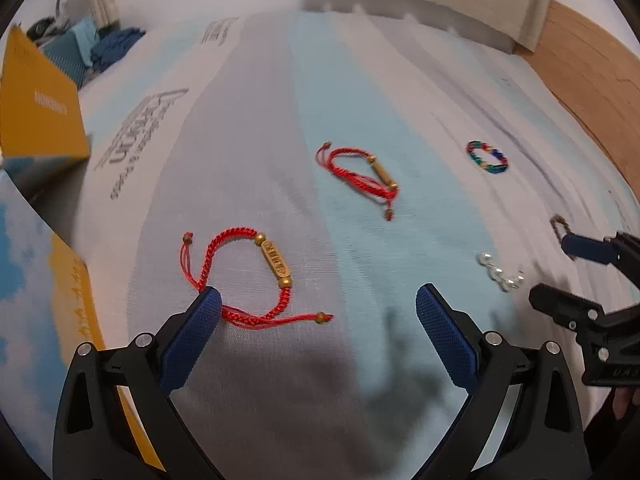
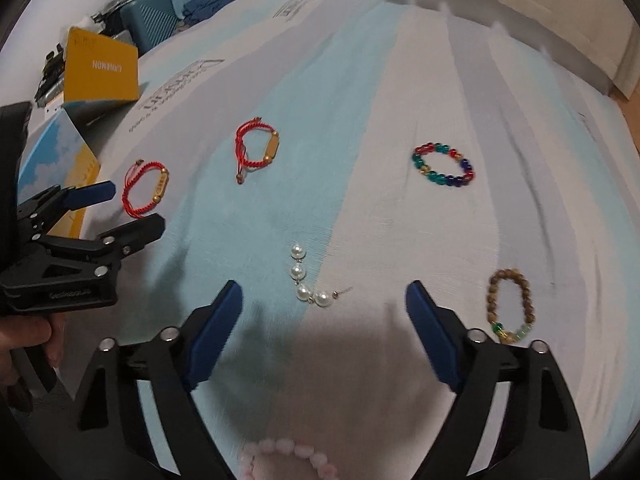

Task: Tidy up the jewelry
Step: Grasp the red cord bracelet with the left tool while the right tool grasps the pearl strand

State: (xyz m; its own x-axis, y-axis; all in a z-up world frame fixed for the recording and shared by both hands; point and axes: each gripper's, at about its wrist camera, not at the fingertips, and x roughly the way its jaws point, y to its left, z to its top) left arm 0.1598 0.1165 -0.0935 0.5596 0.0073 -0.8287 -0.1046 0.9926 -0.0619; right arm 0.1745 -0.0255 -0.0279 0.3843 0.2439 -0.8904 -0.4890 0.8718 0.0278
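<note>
Jewelry lies spread on a striped blue-and-grey cloth point(image 1: 360, 80). A red cord bracelet with a gold tube point(image 1: 248, 276) lies just ahead of my open, empty left gripper point(image 1: 318, 304); its cord touches the left finger. It also shows in the right wrist view point(image 2: 146, 188). A second red bracelet point(image 1: 360, 172) point(image 2: 256, 152) lies farther off. A pearl strand point(image 2: 310, 280) point(image 1: 500, 274) lies ahead of my open, empty right gripper point(image 2: 324, 296). A multicoloured bead bracelet point(image 2: 444, 166) point(image 1: 488, 158), a brown wooden bead bracelet point(image 2: 510, 304) and a pink bead bracelet point(image 2: 288, 456) lie around it.
A yellow box point(image 1: 36, 108) point(image 2: 102, 68) and a blue-and-yellow box lid point(image 1: 52, 312) stand at the cloth's left edge. Clutter and a teal case point(image 2: 148, 20) sit beyond. Wooden floor point(image 1: 588, 64) shows at the far right.
</note>
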